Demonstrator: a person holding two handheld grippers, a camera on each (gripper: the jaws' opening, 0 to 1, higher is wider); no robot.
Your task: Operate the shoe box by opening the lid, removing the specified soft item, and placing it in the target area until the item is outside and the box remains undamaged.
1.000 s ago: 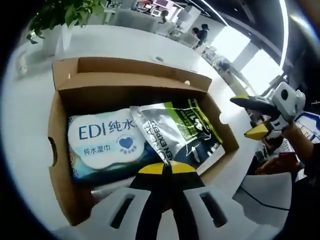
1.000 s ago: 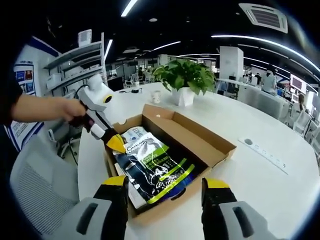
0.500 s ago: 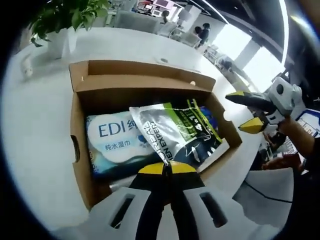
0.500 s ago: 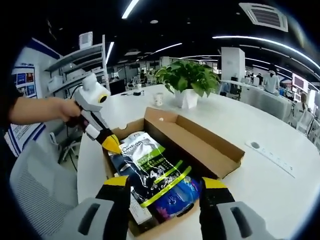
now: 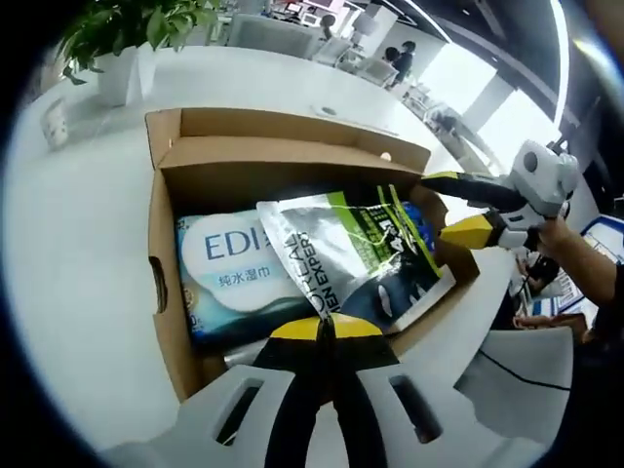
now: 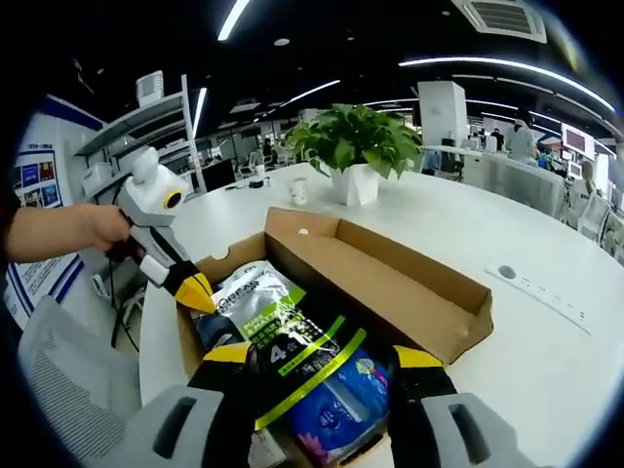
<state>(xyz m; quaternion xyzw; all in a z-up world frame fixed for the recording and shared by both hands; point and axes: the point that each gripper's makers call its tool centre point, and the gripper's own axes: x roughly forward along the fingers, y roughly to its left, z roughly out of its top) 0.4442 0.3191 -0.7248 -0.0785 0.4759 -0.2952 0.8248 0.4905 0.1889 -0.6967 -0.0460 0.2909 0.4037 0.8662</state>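
Yellow-tipped jaws of the left gripper are pinching the near edge of a silver, green and black pouch, which is lying tilted inside the open cardboard shoe box. Beside it on the left, a blue-and-white wet-wipes pack is resting in the box. At the box's right end, the right gripper is hovering with jaws spread, straddling the pouch's end. Farther off, a potted plant is standing on the white table.
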